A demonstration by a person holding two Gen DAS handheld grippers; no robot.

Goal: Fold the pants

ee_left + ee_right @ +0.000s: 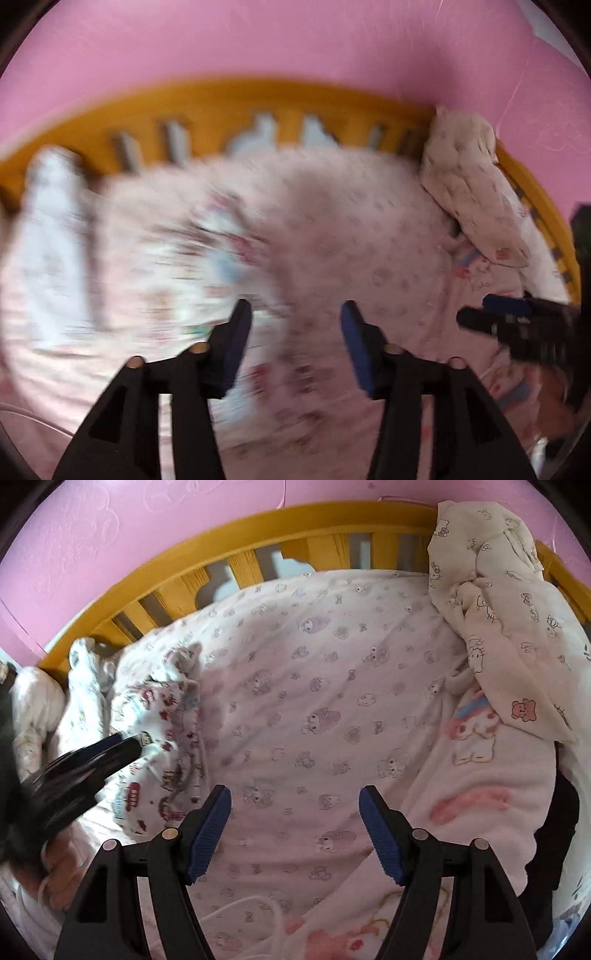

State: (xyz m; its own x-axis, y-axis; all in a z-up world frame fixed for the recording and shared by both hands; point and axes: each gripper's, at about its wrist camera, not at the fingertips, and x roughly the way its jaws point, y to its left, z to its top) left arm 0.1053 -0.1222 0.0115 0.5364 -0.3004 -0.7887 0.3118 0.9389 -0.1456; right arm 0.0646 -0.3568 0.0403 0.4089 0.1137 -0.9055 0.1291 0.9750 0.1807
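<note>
White printed pants (159, 738) bunched lengthwise toward headboard (258, 528); both grippers' fingers wide, empty.

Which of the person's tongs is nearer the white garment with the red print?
Left. In the right wrist view the left tongs reach the white garment with the red print at its edge; the right tongs hang open over the pink bedspread, off to its side.

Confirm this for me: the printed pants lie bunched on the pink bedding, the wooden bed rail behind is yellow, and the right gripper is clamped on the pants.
One thing is wrong. The right gripper is not clamped on the pants: the right wrist view shows its jaws apart over bare pink bedding, nothing between them. The pants do lie bunched there, and the bed rail is yellow.
</note>
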